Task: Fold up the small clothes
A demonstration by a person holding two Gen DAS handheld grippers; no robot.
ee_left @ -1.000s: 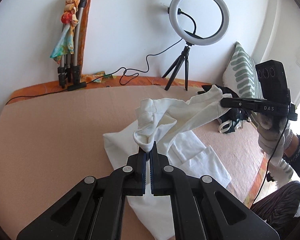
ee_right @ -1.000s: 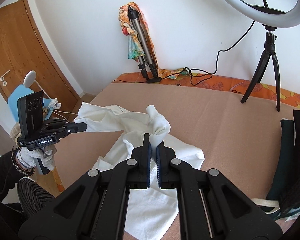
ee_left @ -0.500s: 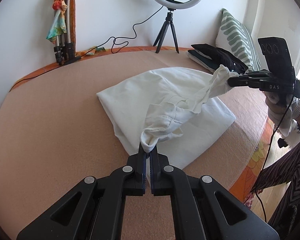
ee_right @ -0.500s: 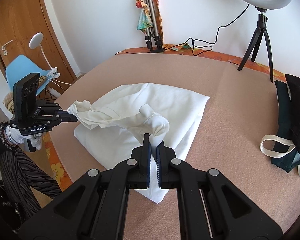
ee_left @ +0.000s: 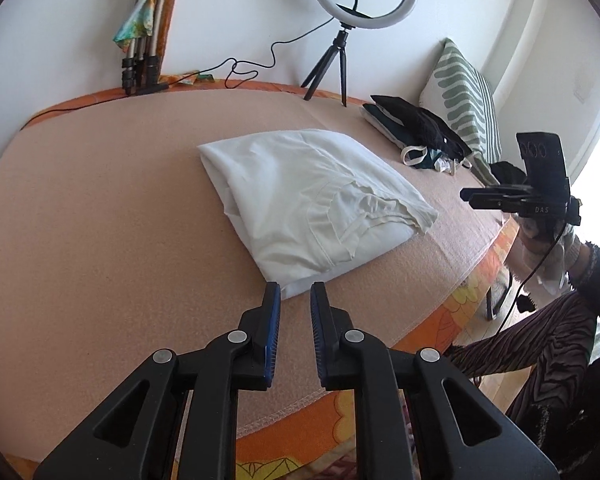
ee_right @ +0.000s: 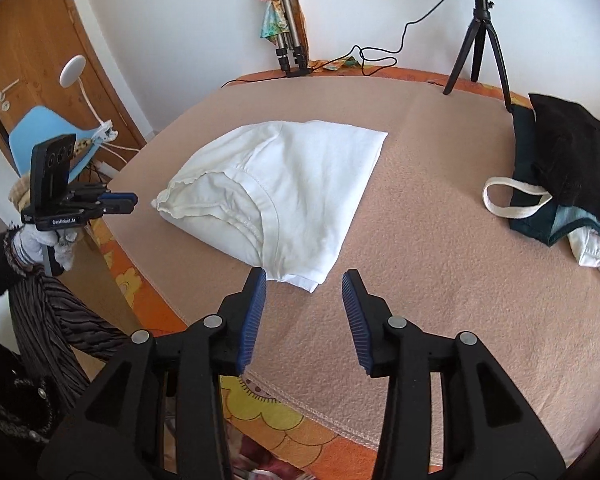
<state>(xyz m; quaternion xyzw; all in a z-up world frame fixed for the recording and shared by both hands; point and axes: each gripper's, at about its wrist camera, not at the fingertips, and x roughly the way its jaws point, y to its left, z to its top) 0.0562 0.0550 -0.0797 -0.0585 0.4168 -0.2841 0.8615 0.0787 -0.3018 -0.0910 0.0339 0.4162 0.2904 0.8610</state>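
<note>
A white garment (ee_left: pixel 308 204) lies folded on the peach blanket (ee_left: pixel 100 240); it also shows in the right wrist view (ee_right: pixel 284 192), with its ribbed hem at the near side. My left gripper (ee_left: pixel 294 294) is open and empty, just short of the garment's near corner. It also shows from the side at the left of the right wrist view (ee_right: pixel 120 202). My right gripper (ee_right: pixel 304 280) is open and empty, with the garment's near corner just beyond its fingertips. It also shows at the right of the left wrist view (ee_left: pixel 470 196).
A pile of dark clothes and a tote bag (ee_right: pixel 560 176) lies at the right. A ring light on a tripod (ee_left: pixel 340 52) and a folded tripod (ee_left: pixel 144 60) stand at the back wall. A striped cushion (ee_left: pixel 464 96) leans right. The bed edge (ee_right: pixel 300 420) is close.
Both grippers have let go of the white garment and opened. They have pulled back toward the bed edge. The garment now lies folded flat on the blanket.
</note>
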